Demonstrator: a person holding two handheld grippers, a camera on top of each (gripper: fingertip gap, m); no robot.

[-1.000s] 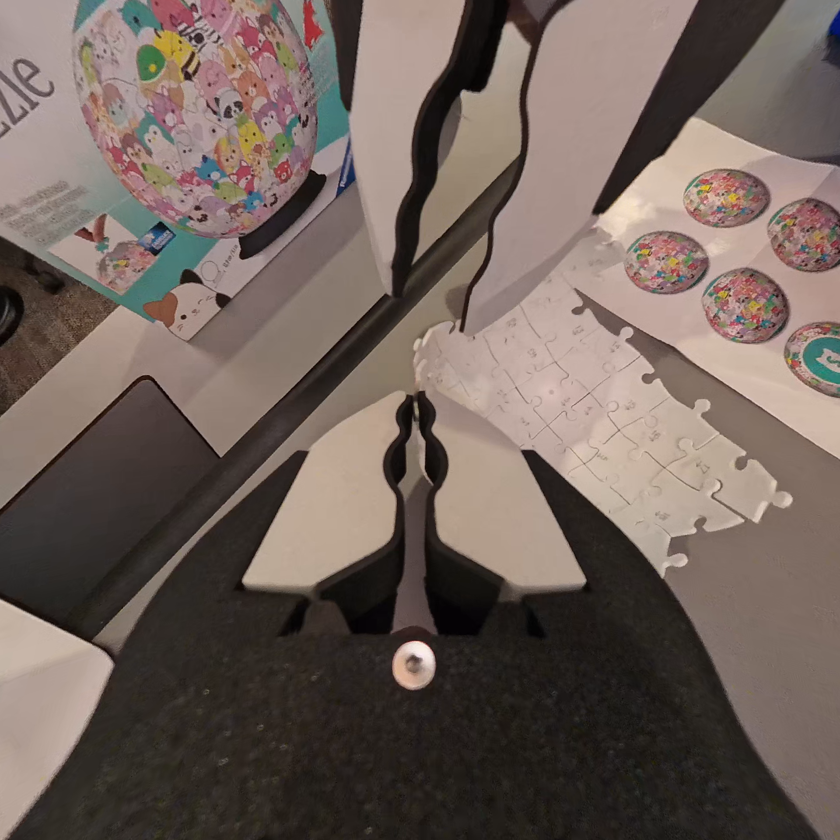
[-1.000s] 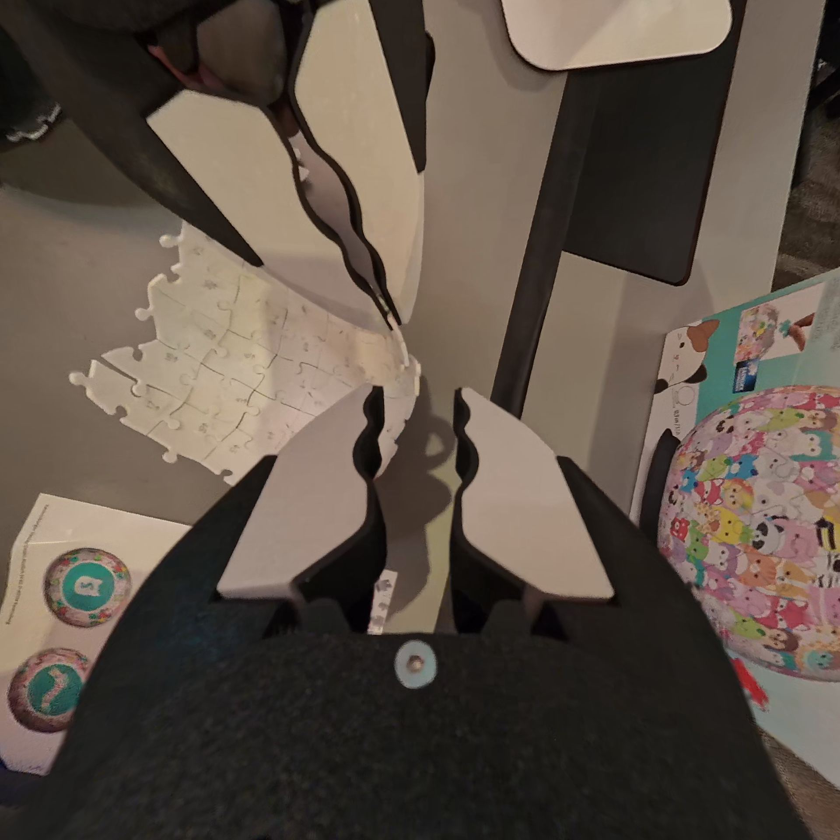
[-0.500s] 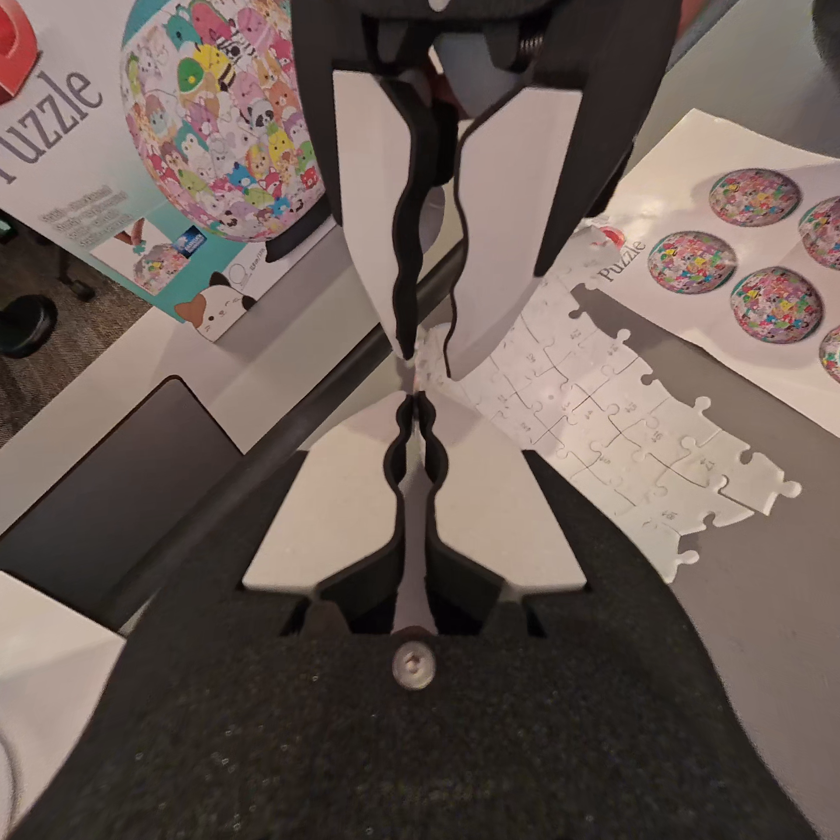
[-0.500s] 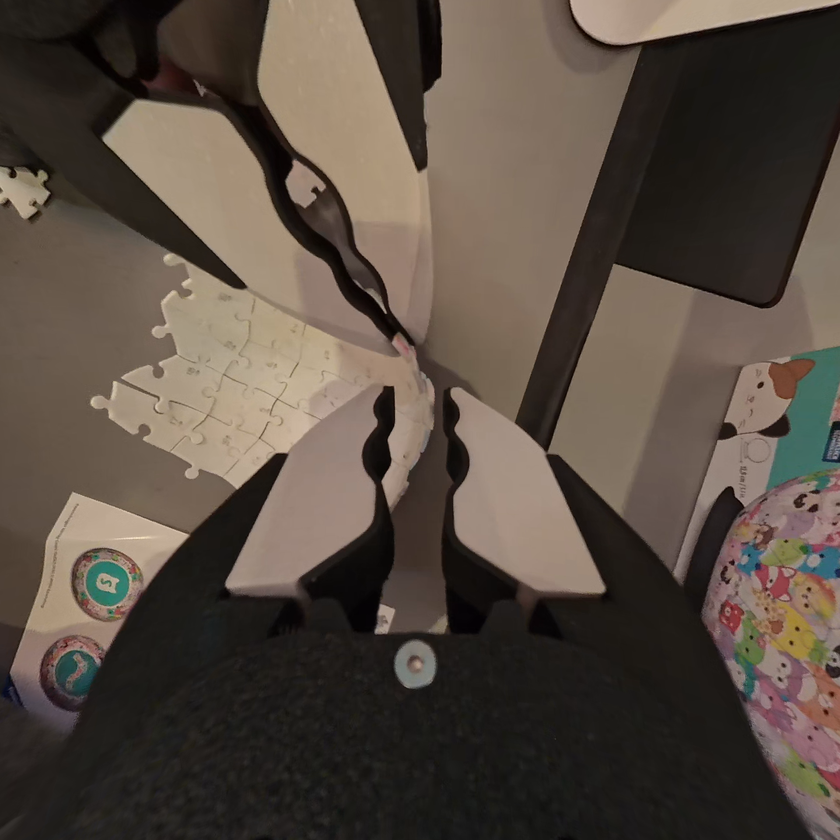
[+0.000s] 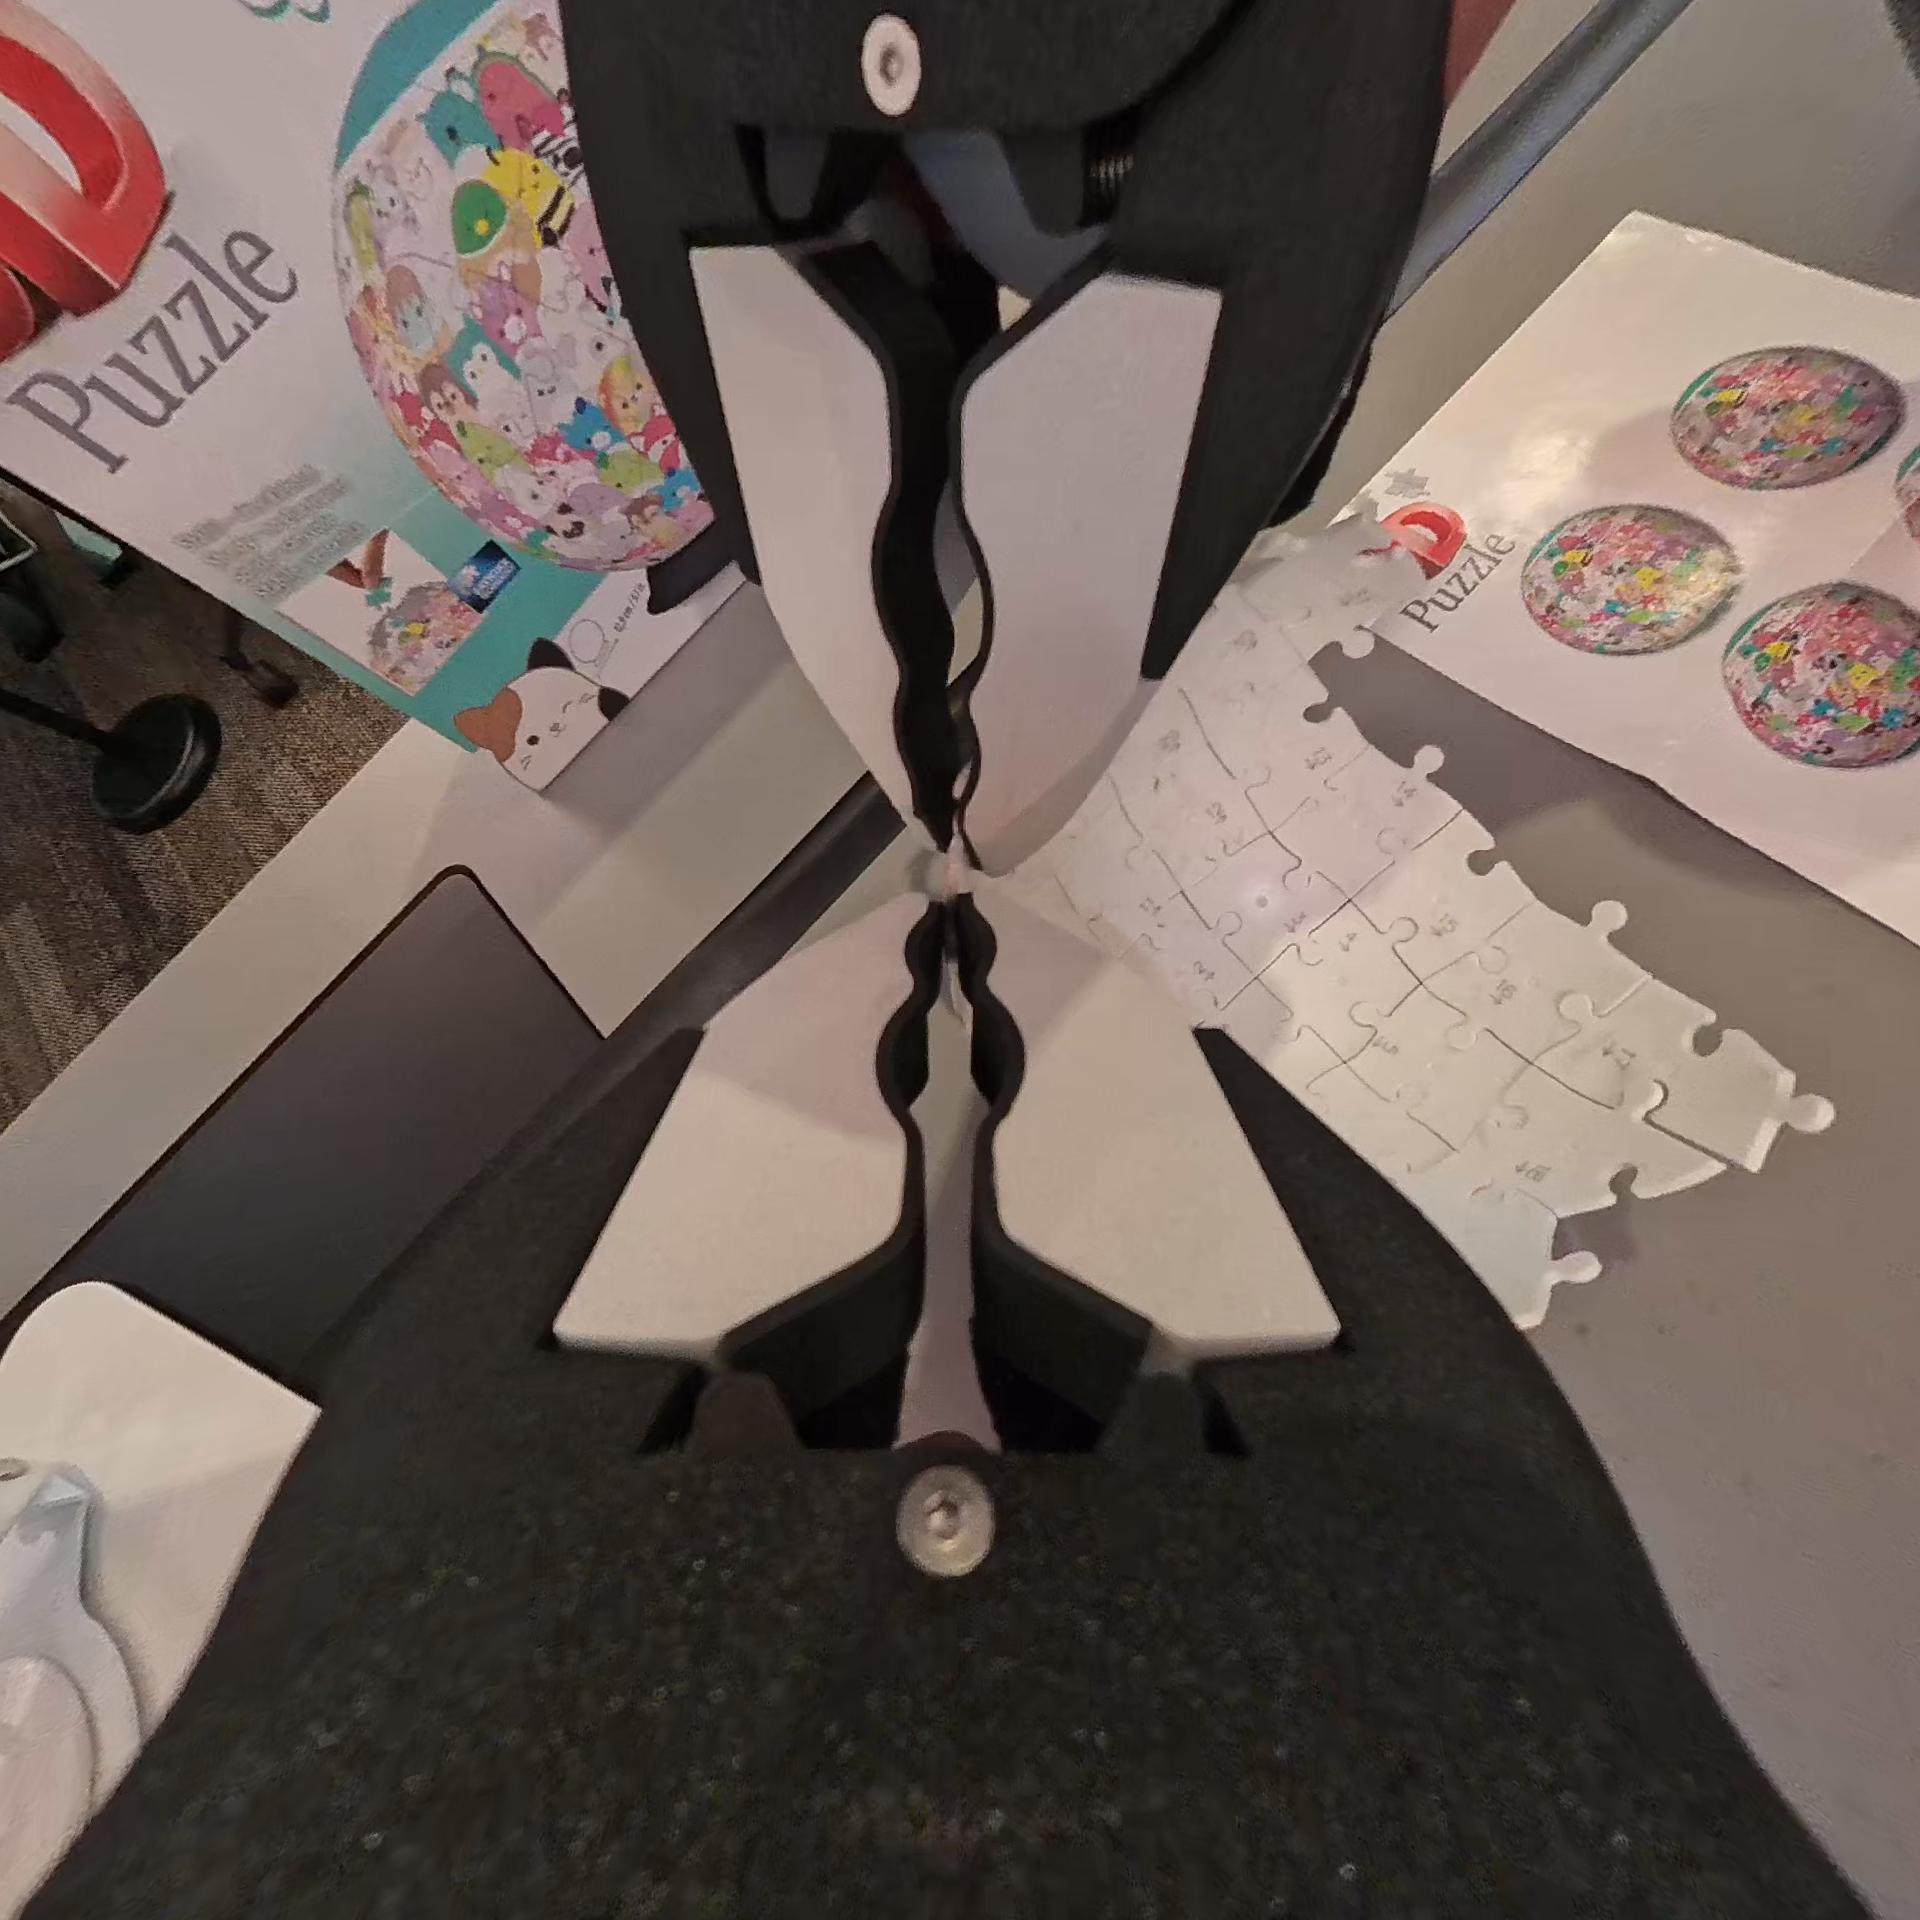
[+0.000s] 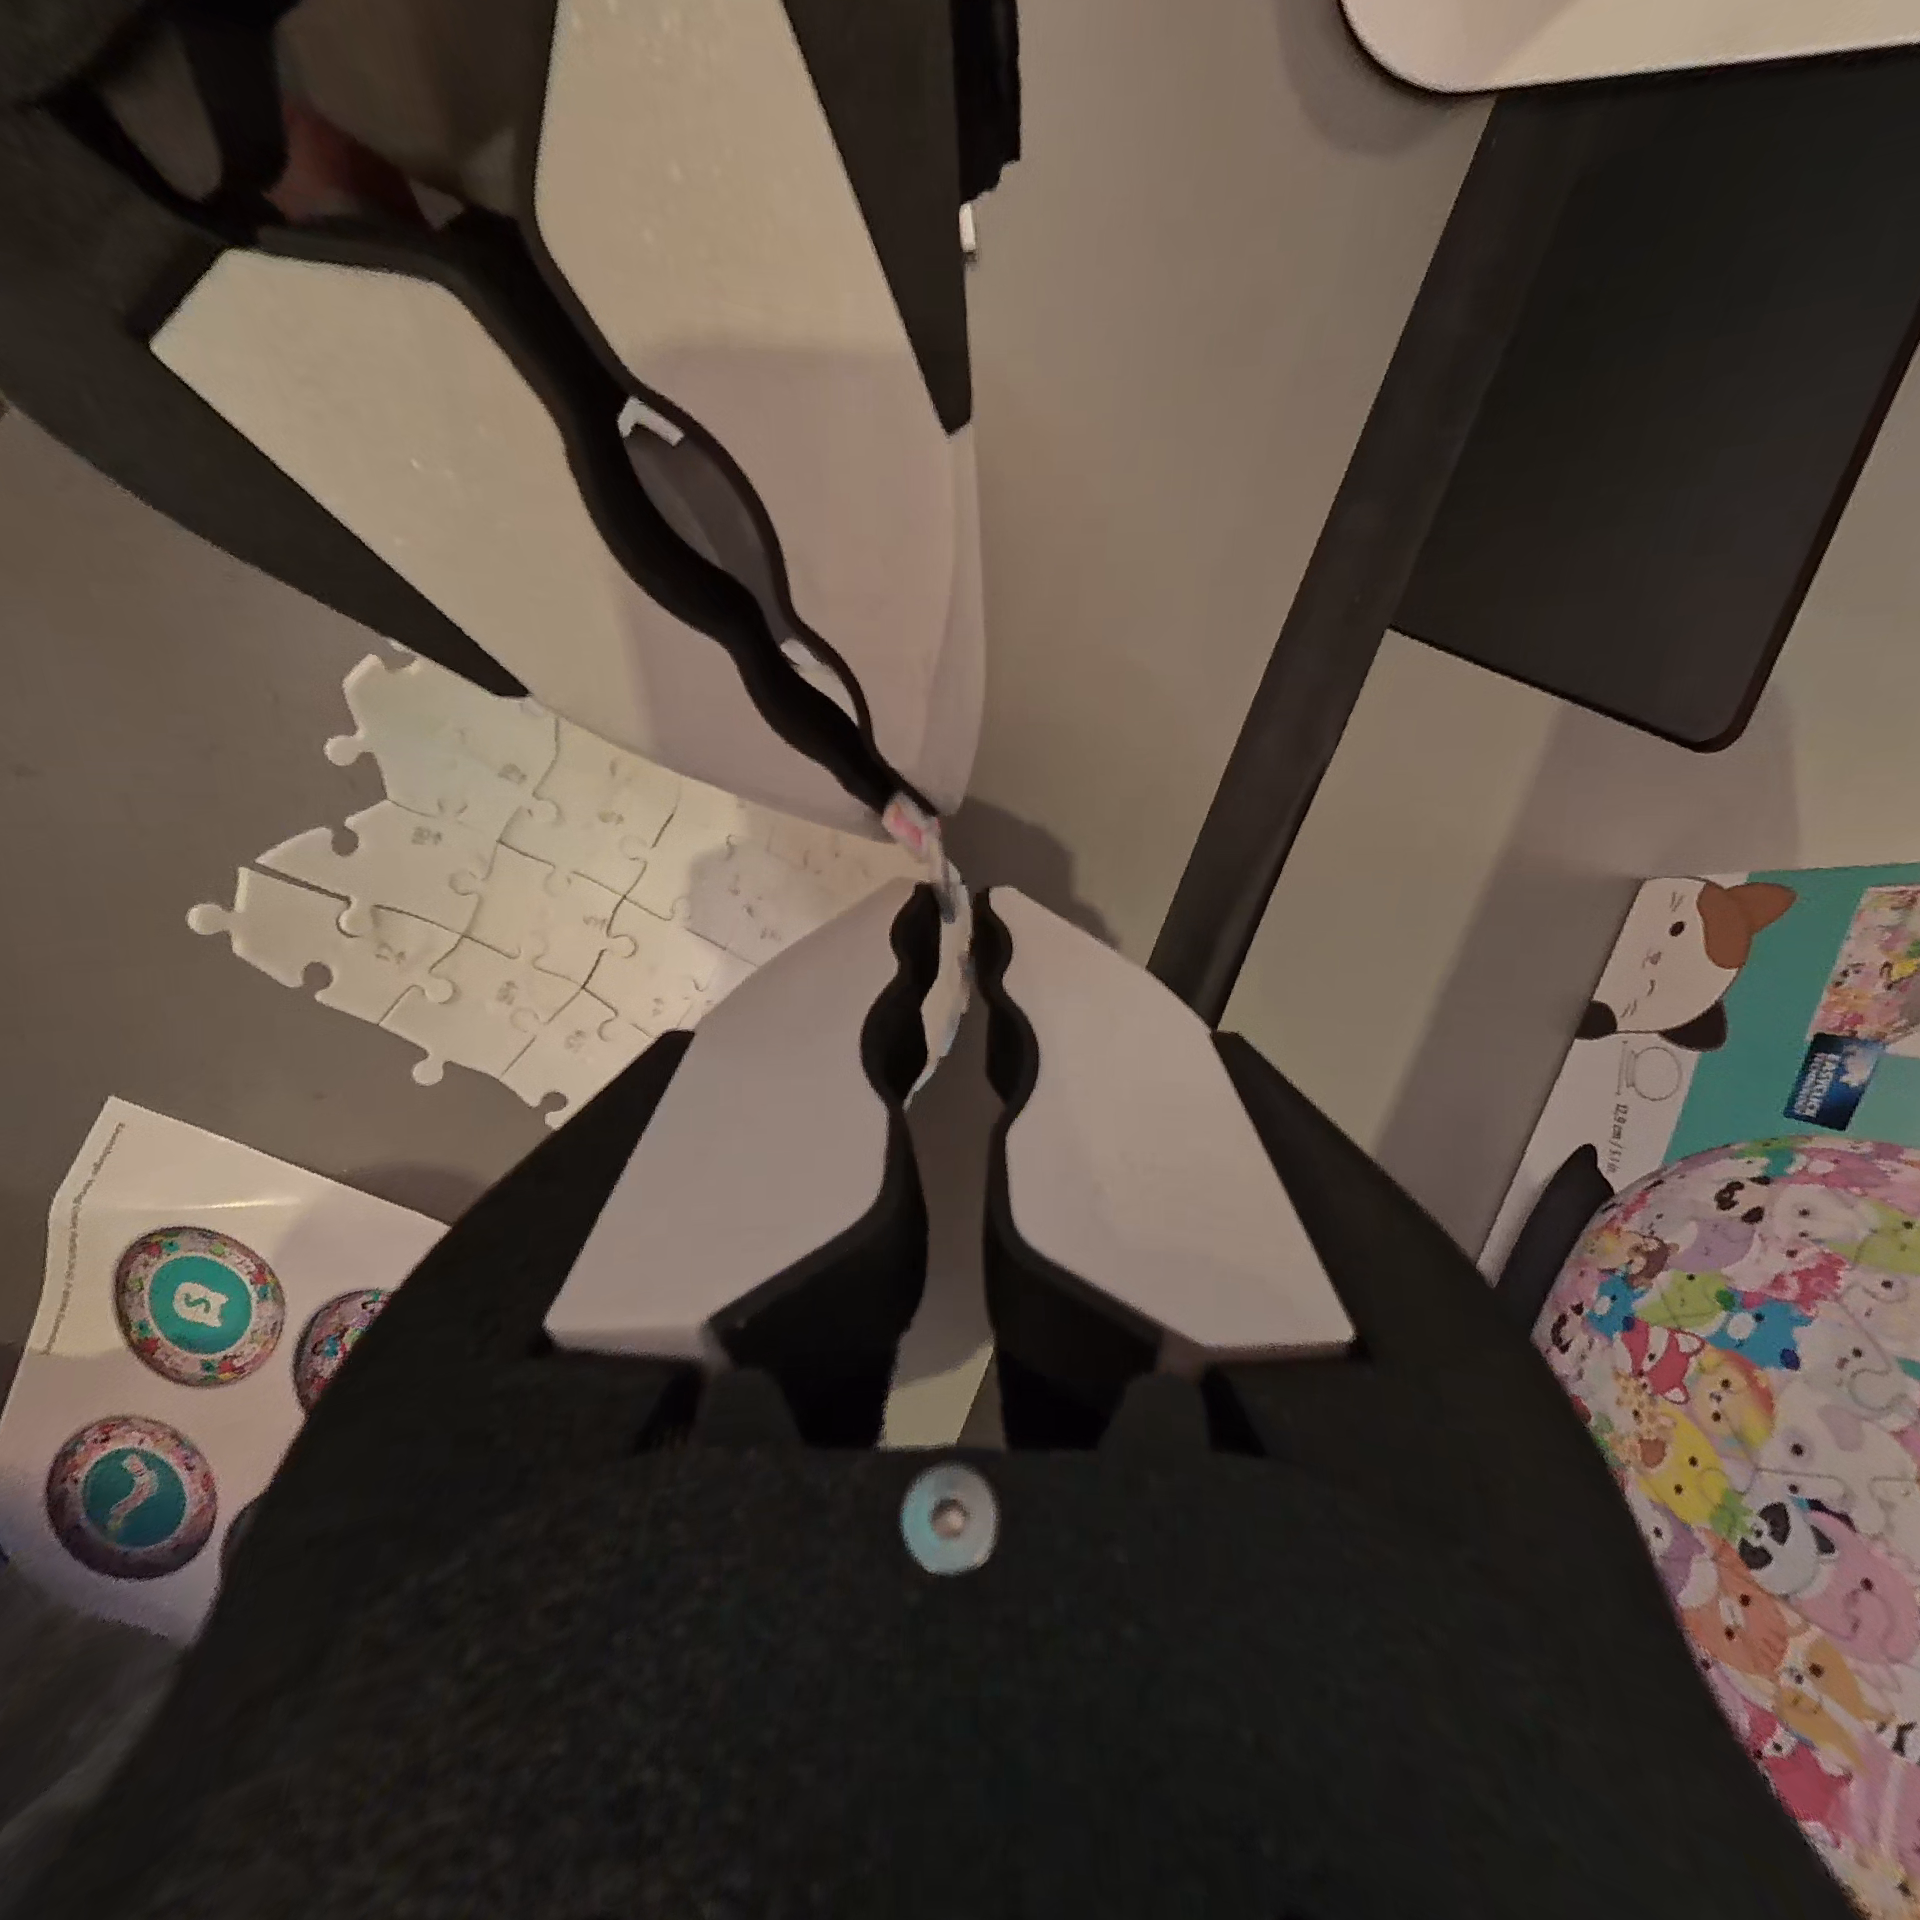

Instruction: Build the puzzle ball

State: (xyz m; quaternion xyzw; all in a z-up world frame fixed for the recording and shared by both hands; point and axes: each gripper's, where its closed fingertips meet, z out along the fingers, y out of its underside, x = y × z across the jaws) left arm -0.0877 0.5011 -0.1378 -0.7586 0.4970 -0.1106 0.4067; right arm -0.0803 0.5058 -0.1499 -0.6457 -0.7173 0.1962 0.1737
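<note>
Both tongs meet tip to tip above the desk (image 5: 1714, 1455). In the left wrist view our left tongs (image 5: 948, 940) reach up from six o'clock with their jaws nearly together, pinching a thin puzzle piece (image 5: 951, 883) edge-on at the tips. Our right tongs (image 5: 943, 831) come down from twelve o'clock, their jaws also almost closed on that same spot; whether both pinch one piece or two adjoining ones we cannot tell.

In the right wrist view our right tongs (image 6: 951, 904) rise from six o'clock, narrowed onto a pale curved piece whose edge shows pink and white, and the left tongs (image 6: 904, 805) slant in from eleven o'clock to meet them.

On the grey desk lies the joined puzzle section (image 5: 1455, 987), white backs up, at three o'clock of the meeting point in the left view and at nine o'clock (image 6: 499, 904) in the right view. An instruction sheet (image 5: 1662, 520) with pictured balls lies just beyond the section, its corner under it. At ten o'clock in the left view stands the puzzle box (image 5: 343, 416).
</note>
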